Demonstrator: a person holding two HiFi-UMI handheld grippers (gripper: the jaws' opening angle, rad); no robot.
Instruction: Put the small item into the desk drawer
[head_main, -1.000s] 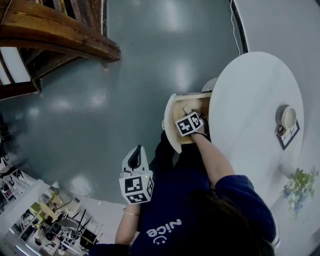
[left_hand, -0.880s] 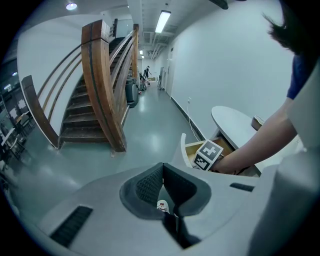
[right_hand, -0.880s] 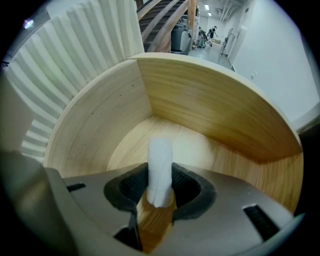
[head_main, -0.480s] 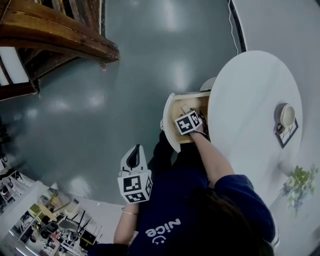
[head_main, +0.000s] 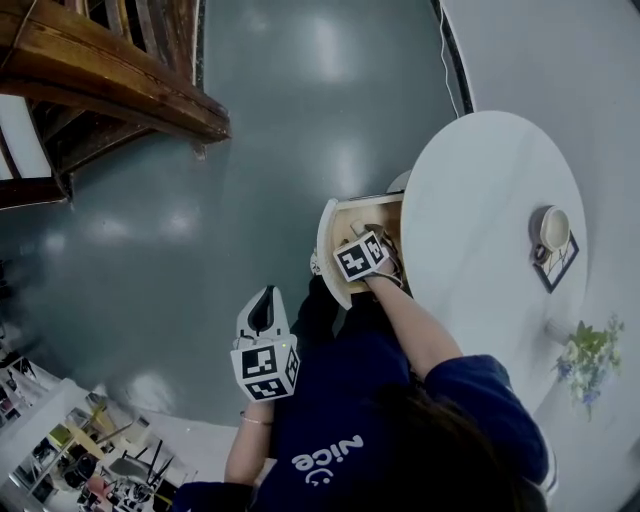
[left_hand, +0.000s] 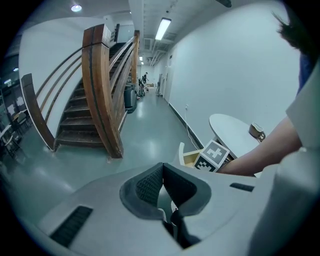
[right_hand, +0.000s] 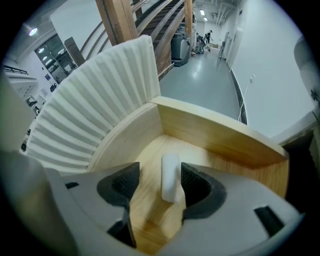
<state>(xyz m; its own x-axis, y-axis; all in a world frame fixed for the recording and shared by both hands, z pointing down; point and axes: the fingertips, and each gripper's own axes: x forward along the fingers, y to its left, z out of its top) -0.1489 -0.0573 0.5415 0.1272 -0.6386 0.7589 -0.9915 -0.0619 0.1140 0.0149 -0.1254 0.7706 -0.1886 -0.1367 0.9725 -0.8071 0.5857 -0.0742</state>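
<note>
Lower centre of the right gripper view, we see the right gripper, its jaws just opened wide, straddling the small white item lying unpressed on the floor of the wooden drawer, while the left gripper, lower left of the head view, is closed on nothing.

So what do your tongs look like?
The left tongs and right tongs are light grey with dark ribbed pads. Each carries a white cube with black square markers. The person wears a navy short-sleeved top.
</note>
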